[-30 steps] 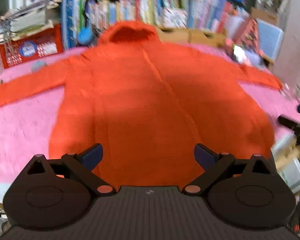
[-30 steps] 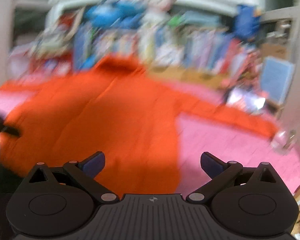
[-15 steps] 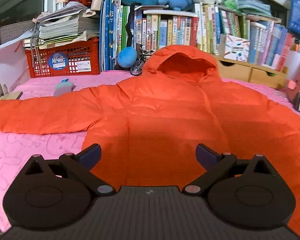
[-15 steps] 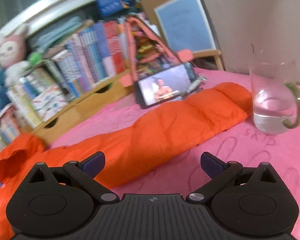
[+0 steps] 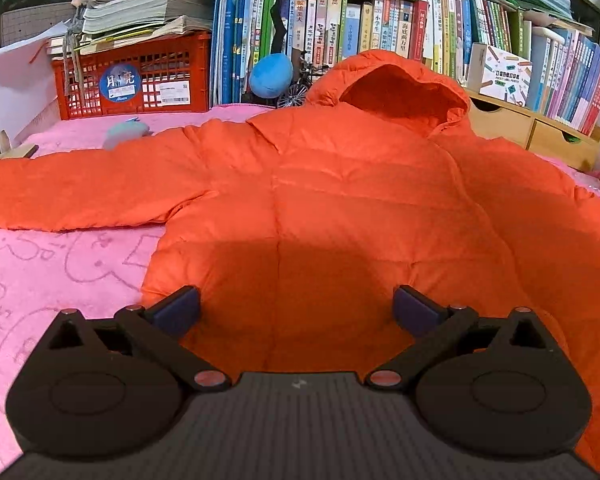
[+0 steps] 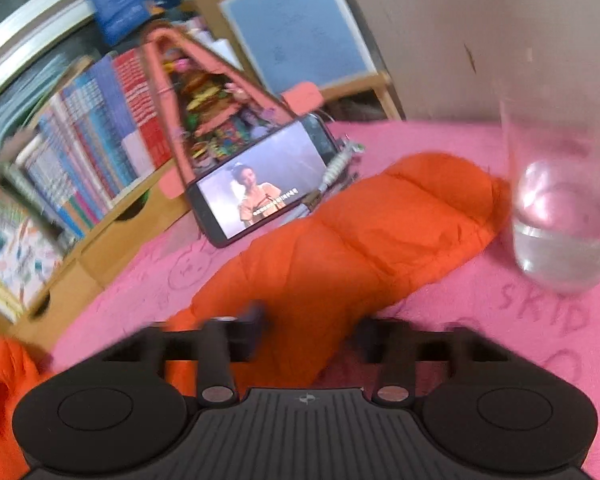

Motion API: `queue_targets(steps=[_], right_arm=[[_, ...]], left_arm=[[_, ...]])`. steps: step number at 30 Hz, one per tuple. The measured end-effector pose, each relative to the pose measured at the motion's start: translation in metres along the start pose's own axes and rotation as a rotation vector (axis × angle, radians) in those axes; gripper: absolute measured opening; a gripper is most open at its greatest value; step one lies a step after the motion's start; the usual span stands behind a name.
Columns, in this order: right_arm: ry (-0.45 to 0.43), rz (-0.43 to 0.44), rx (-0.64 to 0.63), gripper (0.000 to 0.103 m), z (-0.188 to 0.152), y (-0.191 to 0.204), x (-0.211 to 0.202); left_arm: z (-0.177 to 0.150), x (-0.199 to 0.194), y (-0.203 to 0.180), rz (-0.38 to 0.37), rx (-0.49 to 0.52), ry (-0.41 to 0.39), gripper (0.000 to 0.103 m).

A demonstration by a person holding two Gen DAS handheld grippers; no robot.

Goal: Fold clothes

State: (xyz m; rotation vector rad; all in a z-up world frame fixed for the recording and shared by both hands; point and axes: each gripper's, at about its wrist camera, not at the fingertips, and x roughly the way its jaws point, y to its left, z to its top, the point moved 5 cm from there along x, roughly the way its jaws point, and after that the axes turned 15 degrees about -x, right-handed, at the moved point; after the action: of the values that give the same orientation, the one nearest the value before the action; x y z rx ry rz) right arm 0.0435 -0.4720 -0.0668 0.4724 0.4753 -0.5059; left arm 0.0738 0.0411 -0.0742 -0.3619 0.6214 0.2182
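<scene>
right gripper point(image 6: 308, 320) is closing on the orange jacket's sleeve point(image 6: 360, 240), left gripper point(image 5: 296, 308) hanging wide open; swinging that cuff risks tipping the water glass point(image 6: 560, 216)

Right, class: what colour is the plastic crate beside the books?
Red, with a round blue sticker; the crate shows best in the left wrist view.

The right gripper point(image 6: 308, 324) is closing in on the orange jacket sleeve point(image 6: 364, 240), its jaws narrowing around it, while the left gripper point(image 5: 296, 308) is easing slightly nearer the jacket's hem.
</scene>
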Motion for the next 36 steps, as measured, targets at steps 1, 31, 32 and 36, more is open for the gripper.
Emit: queue_targets(steps=[1, 31, 32, 36], right_arm=[[-0.001, 0.012, 0.024, 0.024, 0.002, 0.000, 0.002], [0.081, 0.960, -0.754, 0.062, -0.140, 0.290, -0.075], [0.077, 1.027, -0.722, 0.064, -0.135, 0.287, -0.081], [0.093, 1.397, -0.536, 0.093, -0.116, 0.271, -0.098]], left_arm=[[0.000, 0.000, 0.001, -0.004, -0.004, 0.000, 0.103], [0.014, -0.008, 0.027, -0.161, -0.238, -0.029, 0.103], [0.019, -0.011, 0.027, -0.151, -0.240, -0.035, 0.103], [0.049, -0.032, 0.005, -0.193, -0.199, -0.111, 0.103]])
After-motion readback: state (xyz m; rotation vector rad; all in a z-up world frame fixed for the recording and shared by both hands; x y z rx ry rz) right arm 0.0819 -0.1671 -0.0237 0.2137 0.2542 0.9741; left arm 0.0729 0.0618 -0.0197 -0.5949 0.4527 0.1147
